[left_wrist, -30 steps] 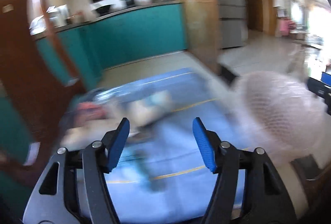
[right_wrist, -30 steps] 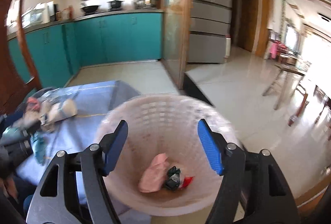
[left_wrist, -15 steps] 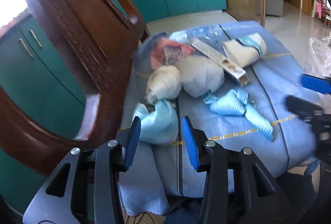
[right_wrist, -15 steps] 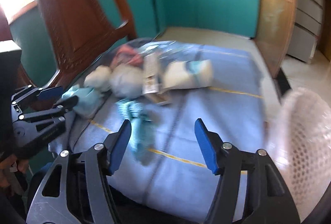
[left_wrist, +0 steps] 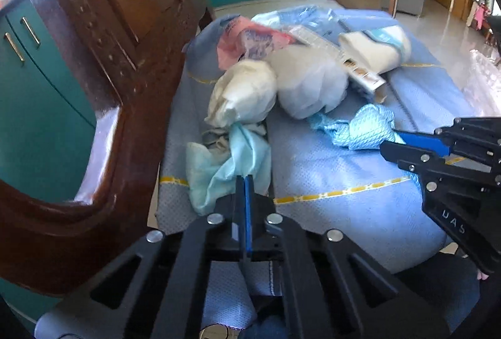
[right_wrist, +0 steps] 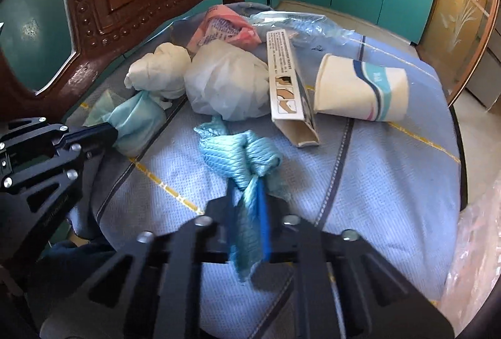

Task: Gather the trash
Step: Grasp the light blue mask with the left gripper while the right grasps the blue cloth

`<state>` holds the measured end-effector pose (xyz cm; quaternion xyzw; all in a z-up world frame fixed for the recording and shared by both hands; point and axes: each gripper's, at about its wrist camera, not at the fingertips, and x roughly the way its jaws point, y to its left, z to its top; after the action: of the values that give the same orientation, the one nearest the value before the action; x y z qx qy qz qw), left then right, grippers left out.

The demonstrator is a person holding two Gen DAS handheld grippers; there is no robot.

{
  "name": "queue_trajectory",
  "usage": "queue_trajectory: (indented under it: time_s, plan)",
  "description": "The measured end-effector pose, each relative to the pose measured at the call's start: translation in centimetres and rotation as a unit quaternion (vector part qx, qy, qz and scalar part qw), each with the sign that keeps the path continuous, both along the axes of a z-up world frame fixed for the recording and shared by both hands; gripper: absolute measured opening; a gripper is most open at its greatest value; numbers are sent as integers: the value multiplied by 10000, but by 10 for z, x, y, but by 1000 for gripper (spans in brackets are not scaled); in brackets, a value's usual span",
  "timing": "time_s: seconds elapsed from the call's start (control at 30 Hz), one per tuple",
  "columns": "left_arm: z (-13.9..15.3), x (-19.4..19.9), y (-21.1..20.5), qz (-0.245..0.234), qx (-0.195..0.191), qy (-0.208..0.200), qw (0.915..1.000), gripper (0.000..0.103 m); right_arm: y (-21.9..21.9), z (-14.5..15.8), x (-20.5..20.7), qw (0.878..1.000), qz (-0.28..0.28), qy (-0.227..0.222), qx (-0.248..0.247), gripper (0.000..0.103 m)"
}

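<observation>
Both pickups look under way. The left gripper (left_wrist: 245,182) is pinched closed on the pale green wad (left_wrist: 230,157) beside the chair back (left_wrist: 103,35). The right gripper (right_wrist: 247,198) clamps the blue knotted cloth (right_wrist: 238,157) mid-cushion. The paper cup (right_wrist: 360,94), carton (right_wrist: 286,79), white bags (right_wrist: 225,82) and pink wrapper (right_wrist: 219,25) remain behind it.

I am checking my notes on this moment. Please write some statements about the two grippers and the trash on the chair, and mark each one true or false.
1. The right gripper is shut on the blue cloth. True.
2. The left gripper is open. False: it is shut on the pale wad.
3. The cup stands upright. False: it lies on its side.
4. The box lies between the white bag and the cup. True.
</observation>
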<state>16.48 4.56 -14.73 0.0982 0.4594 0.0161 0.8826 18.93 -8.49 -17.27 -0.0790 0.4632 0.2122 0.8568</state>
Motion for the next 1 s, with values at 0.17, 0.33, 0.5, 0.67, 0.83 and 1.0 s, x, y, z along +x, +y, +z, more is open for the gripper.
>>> queue_trajectory:
  time_s: [0.17,0.33,0.5,0.67,0.83,1.0]
  plan:
    - [30,-18,-4,-277,-445,-237,9983,1,-41,16,-29,9991,-279,-210,243,10]
    - [55,-34,-28,-1017,-1238,-426,9862,1,-83,32,-40,9951,-877,-430,181,10]
    - [36,-24,-32,-835,-1016,-220,9911,2,-110,28,-45,9925,-1132,-395,239,10]
    - [35,-28,-12,-435,-521,-354,9971,40,-99,14,-45,9945,-989,-254,248,12]
    - [16,-22,-4,-339,-236,-87,9991,44,-82,9,-42,9952,-922,-306,145,31]
    - [-9,-8,-4,-197,-173,203,9994,49,-79,4,-35,9949,-949,-326,-42,49]
